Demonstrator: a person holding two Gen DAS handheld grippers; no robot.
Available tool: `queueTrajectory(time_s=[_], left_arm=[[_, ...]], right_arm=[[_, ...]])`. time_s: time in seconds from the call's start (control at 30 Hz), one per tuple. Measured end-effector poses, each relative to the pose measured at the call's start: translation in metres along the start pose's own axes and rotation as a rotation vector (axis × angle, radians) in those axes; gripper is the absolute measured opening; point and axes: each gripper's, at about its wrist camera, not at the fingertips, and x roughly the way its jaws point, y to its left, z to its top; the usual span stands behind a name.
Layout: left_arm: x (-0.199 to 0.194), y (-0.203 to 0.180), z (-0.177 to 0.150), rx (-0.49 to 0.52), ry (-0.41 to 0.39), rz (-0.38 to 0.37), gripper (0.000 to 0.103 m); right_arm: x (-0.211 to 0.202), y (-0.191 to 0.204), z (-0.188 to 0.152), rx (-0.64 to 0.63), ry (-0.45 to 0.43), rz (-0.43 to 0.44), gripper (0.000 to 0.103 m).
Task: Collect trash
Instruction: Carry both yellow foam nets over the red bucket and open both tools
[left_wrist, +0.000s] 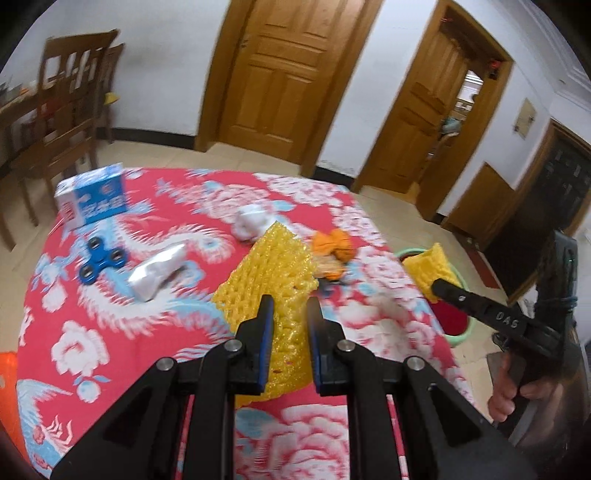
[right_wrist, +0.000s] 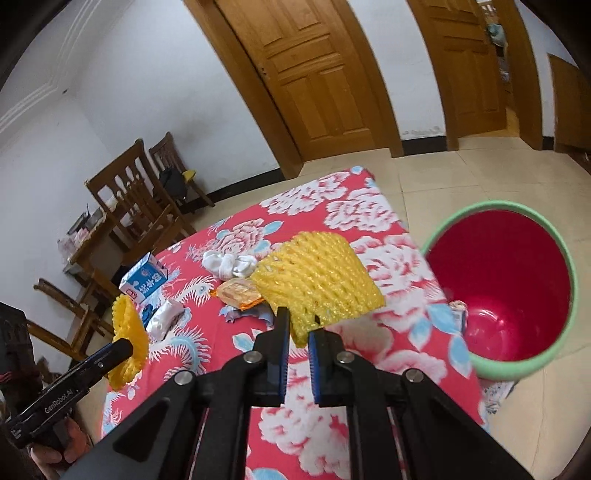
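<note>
Both grippers, your left and right, pinch yellow foam nets above the table; your thin corner grip could let one drop short of the bin

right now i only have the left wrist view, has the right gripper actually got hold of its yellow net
observer: yes, right gripper pinches the lower corner of the yellow foam net
operator: can't see into the bin
observer: bin is open, red inside, on the floor beside the table
operator: net over it
observer: no, net shows left of its mouth, over the tablecloth
</note>
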Motion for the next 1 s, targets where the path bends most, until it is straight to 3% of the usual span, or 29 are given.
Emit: queueTrajectory(time_s=[0.5,1.0], left_arm=[[0.028,-0.099,0.019,0.156,0.039,-0.165,0.016],[0.111,-0.173,0.018,0.246,0.153,-0.231,0.016]], right_arm=[[-0.042,-0.076,0.003,0.099,-0.063,-0.146,0.011],[-0.014,-0.161,-0.003,0.227,0.011,-0.188,0.015]])
